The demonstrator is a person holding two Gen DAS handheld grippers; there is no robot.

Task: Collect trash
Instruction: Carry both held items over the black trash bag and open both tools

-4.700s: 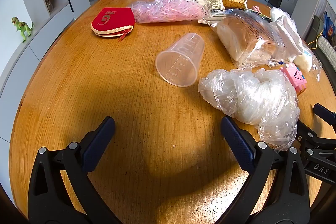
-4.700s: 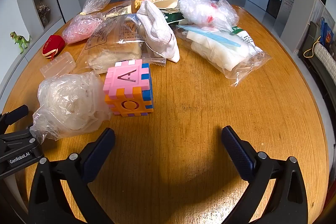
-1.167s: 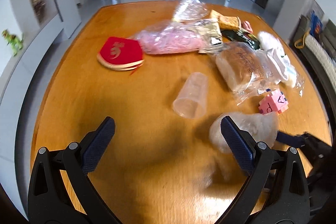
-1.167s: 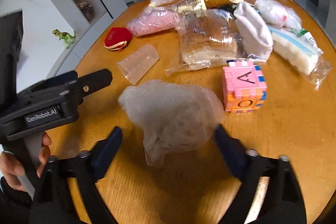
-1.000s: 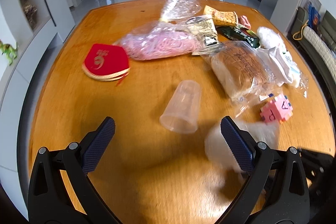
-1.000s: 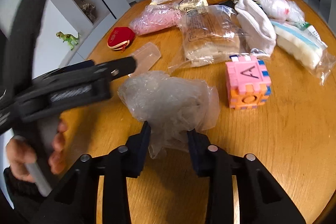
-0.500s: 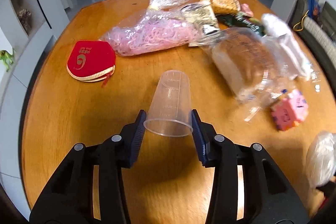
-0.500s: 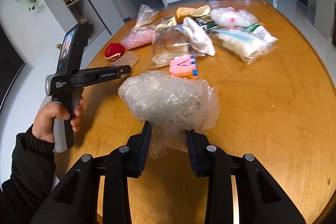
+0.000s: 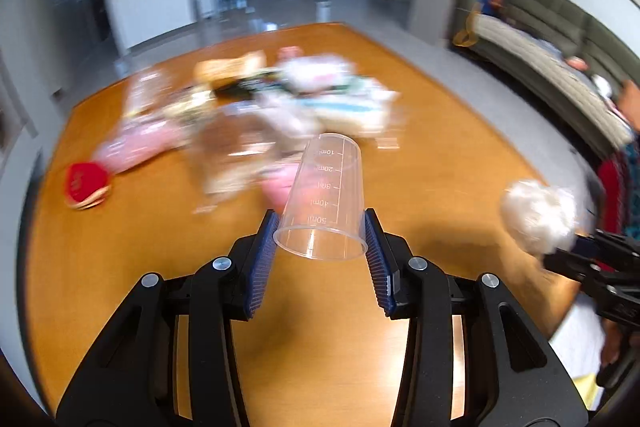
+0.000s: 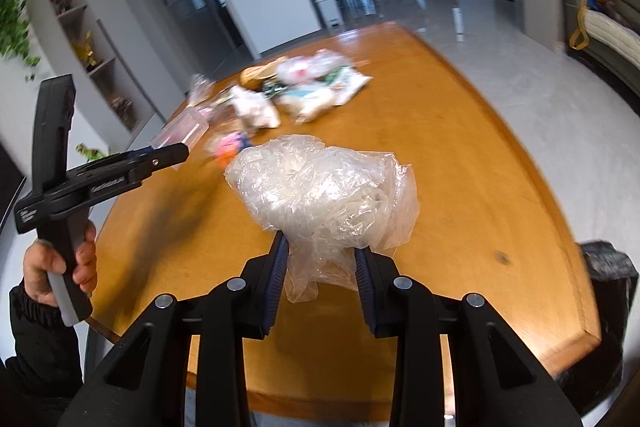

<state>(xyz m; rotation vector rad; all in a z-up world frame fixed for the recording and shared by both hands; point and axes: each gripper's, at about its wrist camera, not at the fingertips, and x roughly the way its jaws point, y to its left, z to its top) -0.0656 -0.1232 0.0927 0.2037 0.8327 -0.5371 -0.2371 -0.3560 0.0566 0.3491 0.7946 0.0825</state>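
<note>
- Trash is held in both grippers: the left gripper (image 9: 320,243) is closed on a clear plastic measuring cup (image 9: 324,199), and the right gripper (image 10: 320,259) is closed on a crumpled clear plastic bag (image 10: 324,195).
- Cup: pinched near its open rim between the two blue pads (image 9: 262,259), mouth toward the camera, base pointing forward and slightly up, with printed volume marks along its side.
- Bag: its lower folds are squeezed between the right fingers, and the bulk billows above and ahead of them.
- Below both grippers lies the wooden table (image 9: 120,287).
- Far ahead of the left gripper, a blurred heap of packaged goods (image 9: 280,107) sits on the tabletop, with a red pouch (image 9: 86,185) off to its left.
- In the right wrist view, the left gripper and the hand (image 10: 60,263) holding it appear far to the left.
- Down to the right, past the table edge, stands a black bin (image 10: 608,291).
</note>
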